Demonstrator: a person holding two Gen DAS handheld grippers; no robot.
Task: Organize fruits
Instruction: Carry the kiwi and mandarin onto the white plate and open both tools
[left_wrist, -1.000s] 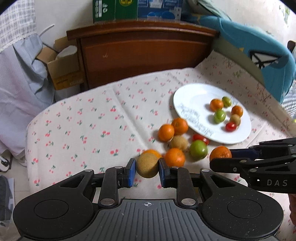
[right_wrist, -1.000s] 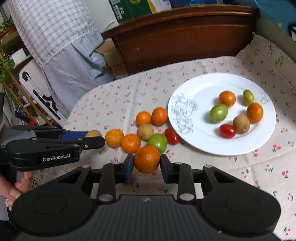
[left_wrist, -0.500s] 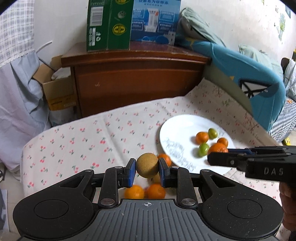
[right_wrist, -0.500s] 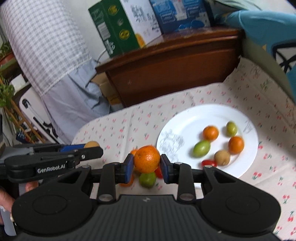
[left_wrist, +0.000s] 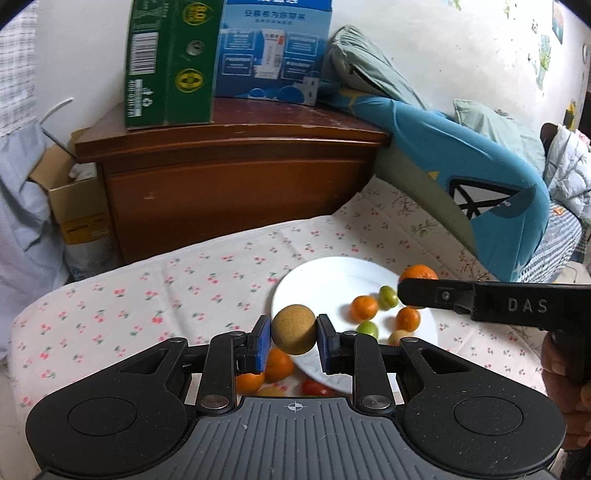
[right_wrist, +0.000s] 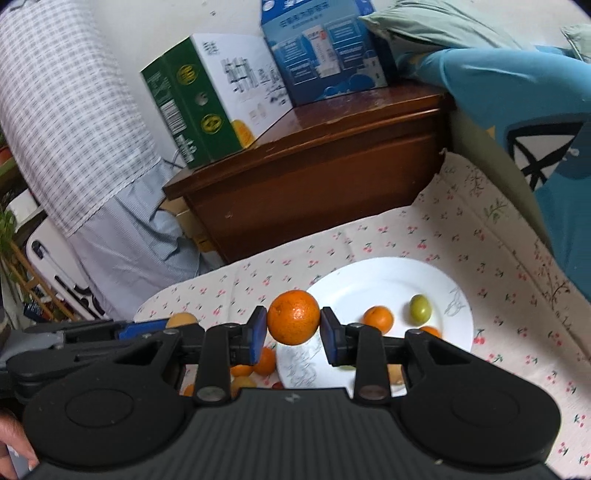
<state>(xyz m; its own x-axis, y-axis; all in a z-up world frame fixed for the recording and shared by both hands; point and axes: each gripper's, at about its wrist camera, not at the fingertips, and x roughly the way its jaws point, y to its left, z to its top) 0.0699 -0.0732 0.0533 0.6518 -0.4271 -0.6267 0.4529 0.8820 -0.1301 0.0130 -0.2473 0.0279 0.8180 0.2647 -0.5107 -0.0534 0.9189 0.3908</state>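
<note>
Round brown kiwi (left_wrist: 294, 329): matt, finely rough skin
Round orange mandarin (right_wrist: 293, 316): glossy, pitted peel
Round white plate (right_wrist: 384, 273): smooth, glazed ceramic
Cherry-print tablecloth (left_wrist: 184, 280): matt cotton-like cloth
Dark wooden cabinet (left_wrist: 236, 184): polished, slightly scuffed
Black gripper bodies (left_wrist: 295, 424): matt, grainy plastic

Open room: the flowery cloth (left_wrist: 155, 295) left of the white plate (left_wrist: 317, 284) is bare.
In the way: loose fruit (left_wrist: 279, 363) by the plate's near rim; wooden cabinet (left_wrist: 236, 184) behind.
</note>
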